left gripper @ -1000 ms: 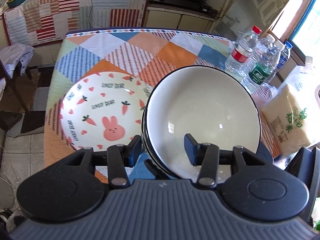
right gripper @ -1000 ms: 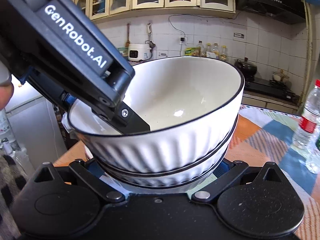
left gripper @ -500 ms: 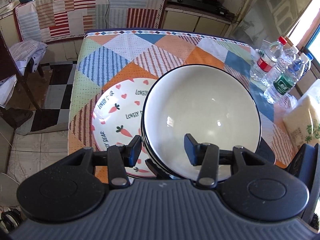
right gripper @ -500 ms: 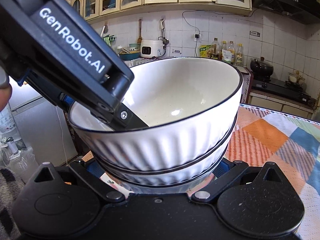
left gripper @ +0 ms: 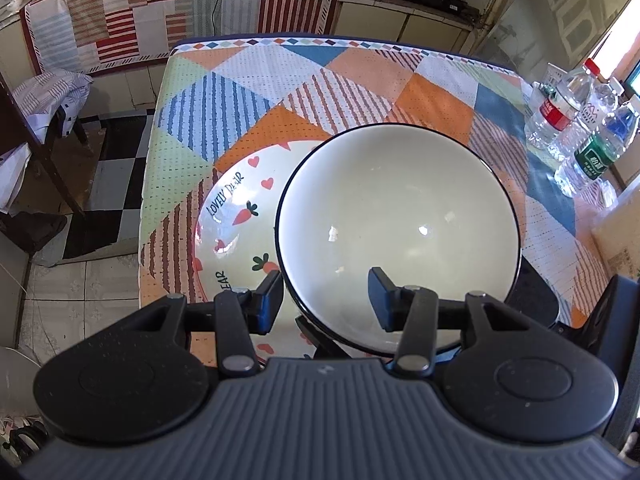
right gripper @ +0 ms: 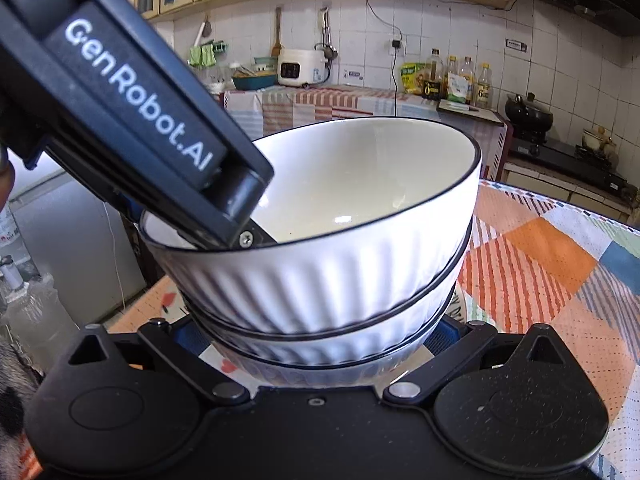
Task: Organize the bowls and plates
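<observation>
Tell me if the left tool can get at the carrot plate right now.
Probably not. The left tool straddles the top bowl's rim, and the bowl stack hangs over much of the plate; only the plate's left side shows clear.
</observation>
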`<state>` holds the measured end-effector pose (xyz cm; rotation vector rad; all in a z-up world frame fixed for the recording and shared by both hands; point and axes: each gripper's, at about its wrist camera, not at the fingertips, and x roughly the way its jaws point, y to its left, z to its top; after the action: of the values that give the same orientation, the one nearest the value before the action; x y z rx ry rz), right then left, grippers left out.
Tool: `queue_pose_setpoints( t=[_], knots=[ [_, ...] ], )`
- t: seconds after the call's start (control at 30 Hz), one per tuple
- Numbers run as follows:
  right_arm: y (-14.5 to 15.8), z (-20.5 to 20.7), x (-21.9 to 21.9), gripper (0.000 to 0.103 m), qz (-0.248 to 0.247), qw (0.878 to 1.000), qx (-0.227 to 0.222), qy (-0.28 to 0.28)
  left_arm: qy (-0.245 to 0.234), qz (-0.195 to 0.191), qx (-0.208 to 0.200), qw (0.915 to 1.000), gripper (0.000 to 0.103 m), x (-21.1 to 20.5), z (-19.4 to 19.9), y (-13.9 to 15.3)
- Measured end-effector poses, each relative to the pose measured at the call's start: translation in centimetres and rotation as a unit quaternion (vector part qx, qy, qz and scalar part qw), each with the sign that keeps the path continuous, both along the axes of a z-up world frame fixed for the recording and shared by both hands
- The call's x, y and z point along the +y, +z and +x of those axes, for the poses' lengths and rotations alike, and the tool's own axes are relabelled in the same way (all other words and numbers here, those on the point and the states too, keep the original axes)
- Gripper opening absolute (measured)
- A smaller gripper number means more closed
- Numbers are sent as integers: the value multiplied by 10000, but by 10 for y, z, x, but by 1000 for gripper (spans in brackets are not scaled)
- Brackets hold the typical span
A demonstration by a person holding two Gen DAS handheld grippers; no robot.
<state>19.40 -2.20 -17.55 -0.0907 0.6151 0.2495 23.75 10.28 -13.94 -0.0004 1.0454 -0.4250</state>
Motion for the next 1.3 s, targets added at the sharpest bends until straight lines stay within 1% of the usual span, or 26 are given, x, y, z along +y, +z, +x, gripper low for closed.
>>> queue_pose_setpoints(
  t=[0.23,0.4,0.5,0.63,0.7,0.77,0.83,0.9,0.97,1.0,1.07,1.13,1.3],
  knots=[
    [-10,6,2,103,-47,9998,216,-24,-14,50,150,9999,44,-2,6,-13],
    [-13,7,1,103,-10,9996,254,-90,-32,76,63,9999,44,-6,5,-13],
    [-14,0,4,103,33,9995,288,-121,46,73,64,9999,44,-6,7,-13],
    [-16,-2,5,103,47,9993,319,-177,138,4,126,9998,45,-5,8,-14],
    [-15,-4,5,103,-15,9992,378,-149,165,-90,163,9997,45,-3,8,-16],
    [-11,-7,4,102,-54,9990,426,-109,216,-162,224,9994,48,1,9,-16],
    [-5,-16,2,103,38,9991,386,-177,277,-26,67,9996,50,0,8,-14],
    [1,-26,1,103,14,9992,353,-170,392,164,-160,9990,54,0,5,-9],
    [7,-38,0,103,-60,9994,249,-215,467,129,-312,9983,55,2,2,0],
    [11,-45,-2,103,-22,9994,186,-282,512,79,-361,9980,59,3,-1,6],
    [19,-60,-8,103,107,9989,71,-460,565,12,-493,9972,62,5,-8,17],
    [26,-74,-16,103,237,9977,16,-636,594,36,-638,9962,63,3,-18,29],
    [46,-99,-34,103,259,9948,-88,-979,696,3,-878,9937,69,1,-48,55]
  ],
)
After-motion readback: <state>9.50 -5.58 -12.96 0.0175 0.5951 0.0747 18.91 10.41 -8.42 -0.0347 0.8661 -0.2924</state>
